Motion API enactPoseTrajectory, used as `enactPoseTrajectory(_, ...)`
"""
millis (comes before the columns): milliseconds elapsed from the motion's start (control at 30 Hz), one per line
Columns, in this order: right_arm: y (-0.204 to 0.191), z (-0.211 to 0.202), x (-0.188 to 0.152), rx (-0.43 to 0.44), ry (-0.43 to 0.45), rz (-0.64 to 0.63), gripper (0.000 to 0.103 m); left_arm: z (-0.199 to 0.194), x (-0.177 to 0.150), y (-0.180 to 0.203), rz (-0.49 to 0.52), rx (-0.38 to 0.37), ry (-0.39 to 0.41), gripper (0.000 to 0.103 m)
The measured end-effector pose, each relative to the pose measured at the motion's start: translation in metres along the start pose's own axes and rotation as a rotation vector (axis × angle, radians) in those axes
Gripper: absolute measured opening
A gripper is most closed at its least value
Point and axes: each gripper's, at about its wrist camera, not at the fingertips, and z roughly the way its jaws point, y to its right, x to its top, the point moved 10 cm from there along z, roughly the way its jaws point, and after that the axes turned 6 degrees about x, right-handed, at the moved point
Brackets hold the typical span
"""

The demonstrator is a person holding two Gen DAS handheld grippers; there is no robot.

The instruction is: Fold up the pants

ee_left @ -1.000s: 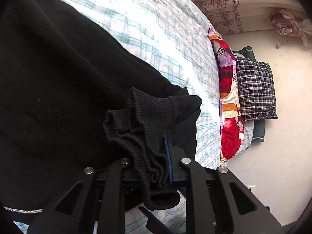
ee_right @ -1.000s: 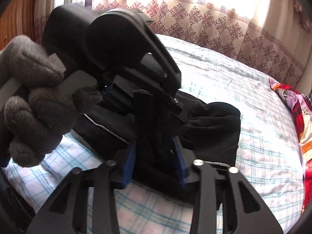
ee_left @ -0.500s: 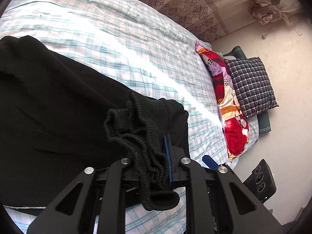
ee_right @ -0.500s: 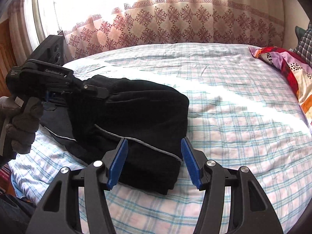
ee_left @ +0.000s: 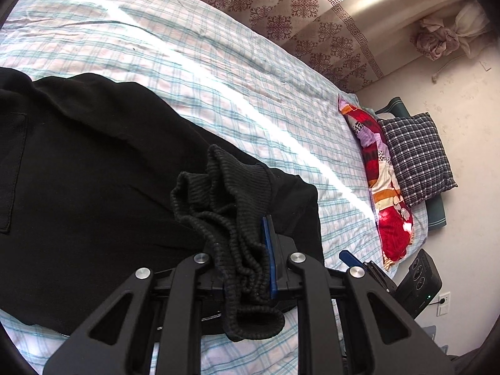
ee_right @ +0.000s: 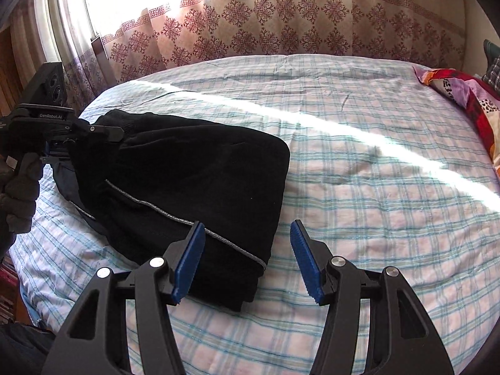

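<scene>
The black pants [ee_right: 200,175] lie folded over on the checked bed sheet [ee_right: 359,187], with a thin grey stripe along the near side. My left gripper [ee_left: 250,243] is shut on the ribbed black cuffs [ee_left: 231,200], bunched between its fingers. In the right wrist view the left gripper [ee_right: 93,131] is at the far left end of the pants, held by a gloved hand. My right gripper [ee_right: 247,250] is open and empty, just above the near right corner of the pants. Its blue pads [ee_right: 187,259] are spread wide.
A red patterned pillow [ee_left: 384,181] and a dark checked pillow [ee_left: 415,153] lie at the bed's far right end. A patterned curtain [ee_right: 281,22] hangs behind the bed. The bed's near edge runs along the left.
My right gripper has let go of the pants, opened, and drawn back toward the near right corner. My left gripper has kept its hold on the cuffs and moved them left.
</scene>
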Motion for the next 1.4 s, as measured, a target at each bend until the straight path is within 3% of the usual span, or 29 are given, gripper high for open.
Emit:
enactPoseTrajectory(200, -0.018, 0.014, 0.011, 0.025, -0.011, -0.034, 0.057, 0.002, 0.001, -0.018, 0.010, 0.018, 0.010, 0.017)
enactPoseTrajectory(400, -0.037, 0.047, -0.005, 0.072, -0.107, -0.050, 0.057, -0.007, 0.012, -0.041, 0.034, 0.073, 0.071, 0.017)
enactPoseTrajectory(567, -0.036, 0.059, -0.014, 0.087, -0.156, -0.030, 0.058, 0.013, -0.002, -0.064, 0.026, 0.131, 0.025, 0.017)
enactPoseTrajectory(667, -0.031, 0.056, -0.012, 0.105, -0.160, -0.012, 0.058, 0.016, -0.006, -0.070, 0.015, 0.119, 0.038, 0.017)
enactPoseTrajectory(967, 0.026, 0.057, 0.050, 0.144, -0.095, 0.214, 0.057, 0.007, -0.007, -0.057, 0.108, 0.139, 0.071, 0.017)
enactPoseTrajectory(1067, 0.034, 0.075, 0.072, 0.181, -0.105, 0.249, 0.053, 0.006, -0.007, -0.058, 0.105, 0.134, 0.068, 0.017)
enactPoseTrajectory(1133, 0.038, 0.090, 0.080, 0.190, -0.127, 0.264, 0.045, 0.005, -0.008, -0.058, 0.109, 0.131, 0.068, 0.017)
enactPoseTrajectory(1267, 0.044, 0.123, 0.073, 0.223, -0.228, 0.319, 0.039, 0.005, -0.005, -0.055, 0.105, 0.126, 0.068, 0.017)
enactPoseTrajectory(1333, 0.040, 0.130, 0.065, 0.231, -0.259, 0.318, 0.021, 0.005, -0.005, -0.056, 0.104, 0.123, 0.067, 0.017)
enactPoseTrajectory(1400, 0.036, 0.129, 0.068, 0.193, -0.233, 0.270, 0.015, 0.007, -0.004, -0.059, 0.105, 0.122, 0.061, 0.018)
